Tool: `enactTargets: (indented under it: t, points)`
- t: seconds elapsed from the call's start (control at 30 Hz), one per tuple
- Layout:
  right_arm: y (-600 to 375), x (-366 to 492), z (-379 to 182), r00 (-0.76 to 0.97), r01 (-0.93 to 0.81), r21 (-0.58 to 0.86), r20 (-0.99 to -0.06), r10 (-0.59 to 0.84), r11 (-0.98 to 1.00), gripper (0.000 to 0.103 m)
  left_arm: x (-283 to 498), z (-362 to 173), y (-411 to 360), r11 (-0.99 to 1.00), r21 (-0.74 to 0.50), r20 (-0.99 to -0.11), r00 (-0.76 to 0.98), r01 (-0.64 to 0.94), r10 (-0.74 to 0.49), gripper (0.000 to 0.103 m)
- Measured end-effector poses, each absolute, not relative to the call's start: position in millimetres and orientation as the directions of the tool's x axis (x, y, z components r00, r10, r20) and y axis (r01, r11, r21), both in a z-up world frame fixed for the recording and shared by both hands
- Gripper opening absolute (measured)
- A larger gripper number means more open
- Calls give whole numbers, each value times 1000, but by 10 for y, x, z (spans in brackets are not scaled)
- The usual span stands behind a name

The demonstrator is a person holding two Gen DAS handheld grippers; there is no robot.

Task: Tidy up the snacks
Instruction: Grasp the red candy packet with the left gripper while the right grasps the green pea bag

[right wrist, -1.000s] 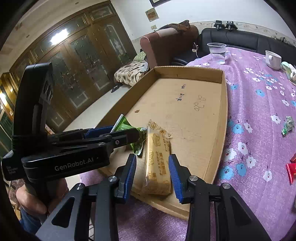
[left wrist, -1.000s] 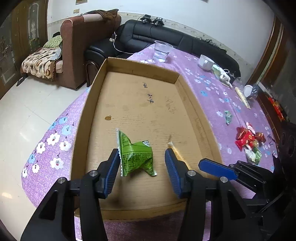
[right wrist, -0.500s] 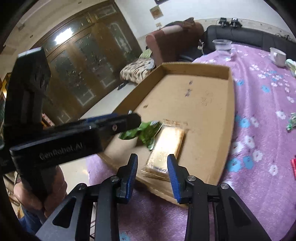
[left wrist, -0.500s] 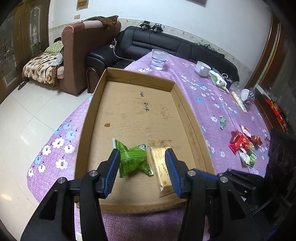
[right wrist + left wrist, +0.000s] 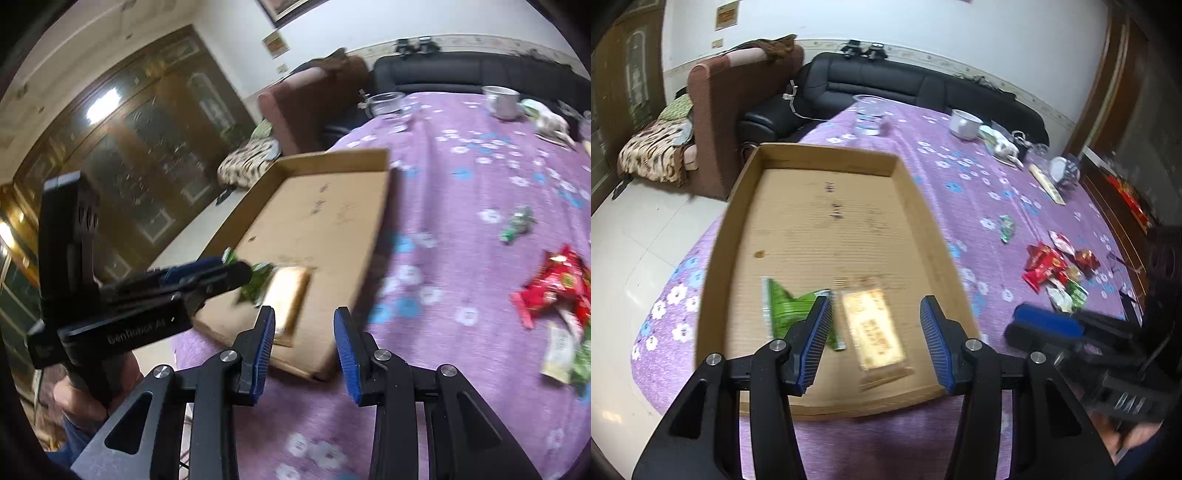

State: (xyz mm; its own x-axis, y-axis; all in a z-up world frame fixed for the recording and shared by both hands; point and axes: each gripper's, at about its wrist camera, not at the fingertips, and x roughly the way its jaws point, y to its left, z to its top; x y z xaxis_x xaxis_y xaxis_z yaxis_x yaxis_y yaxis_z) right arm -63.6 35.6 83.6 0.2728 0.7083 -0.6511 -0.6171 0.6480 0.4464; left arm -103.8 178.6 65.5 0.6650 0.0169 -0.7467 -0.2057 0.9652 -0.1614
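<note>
A shallow cardboard tray [image 5: 925, 221] lies on the purple flowered tablecloth. Inside its near end lie a green snack packet [image 5: 785, 312] and a tan wafer bar [image 5: 873, 326], side by side. My left gripper [image 5: 875, 336] is open and empty, above the tray's near end, over the bar. My right gripper [image 5: 304, 343] is open and empty, above the tray's near right corner [image 5: 321, 369]; the bar [image 5: 290, 295] and green packet [image 5: 258, 282] show beyond it. A pile of red and green snacks [image 5: 1054, 273] lies on the cloth to the right, also in the right wrist view [image 5: 554, 291].
A single green candy [image 5: 1006, 227] lies between tray and pile. A clear plastic cup [image 5: 870, 112], a white mug [image 5: 964, 123] and clutter stand at the table's far end. A black sofa [image 5: 905, 81] and brown armchair [image 5: 738, 107] stand beyond.
The right gripper let go of the tan bar in the tray and drew back to the right. The left gripper released the green packet, pulled back and shifted right.
</note>
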Motion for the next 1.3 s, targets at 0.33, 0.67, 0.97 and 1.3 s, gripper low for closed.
enactTargets:
  t: [0.33, 0.67, 0.97, 1.3]
  points:
    - [-993, -91, 959, 521, -316, 491, -625, 581, 812, 36, -656, 697, 982, 990, -142, -764, 638, -23, -95, 49]
    - [-1826, 293, 530, 560, -32, 622, -637, 529, 782, 36, 121, 477, 41, 980, -57, -797, 581, 193, -161, 57]
    - [-1812, 322, 533, 535, -47, 646, -628, 565, 762, 37, 409, 108, -202, 985, 18, -825, 559, 172, -82, 46]
    - [-1709, 248, 354, 441, 28, 558, -751, 491, 829, 47, 111, 215, 247, 994, -83, -795, 597, 68, -107, 17]
